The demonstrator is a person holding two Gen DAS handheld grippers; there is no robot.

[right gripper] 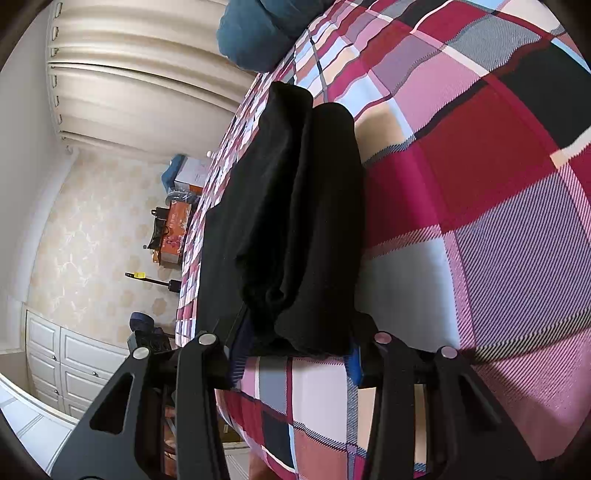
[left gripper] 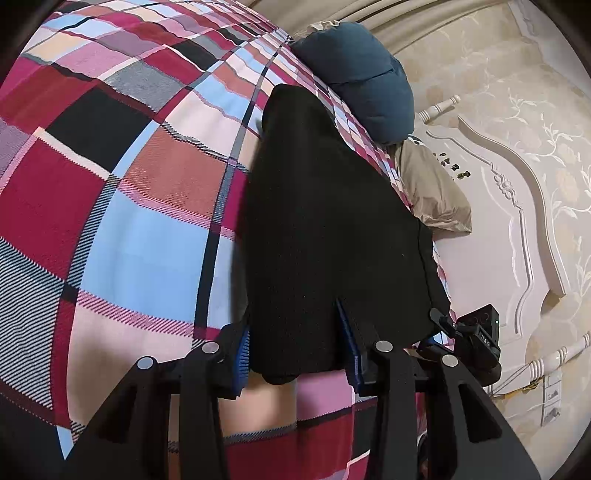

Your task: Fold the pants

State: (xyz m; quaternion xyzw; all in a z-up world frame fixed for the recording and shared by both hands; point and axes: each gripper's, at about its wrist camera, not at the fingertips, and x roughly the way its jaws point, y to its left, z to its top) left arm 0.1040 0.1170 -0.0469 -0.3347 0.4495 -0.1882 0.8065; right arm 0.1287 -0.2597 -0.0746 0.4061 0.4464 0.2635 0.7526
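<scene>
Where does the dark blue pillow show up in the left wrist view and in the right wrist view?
Left wrist view: the dark blue pillow sits top centre-right, beyond the far end of the black pants.
Right wrist view: the dark blue pillow is at the top edge, centre-left, partly cropped.
Shared landmark: the plaid bedspread.

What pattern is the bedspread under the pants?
Plaid: the red, pink, light-blue and black checked fabric bedspread, clearest in the left wrist view.

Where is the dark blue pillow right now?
The dark blue pillow lies on the plaid bedspread, beyond the black pants, beside the beige pillow.
</scene>
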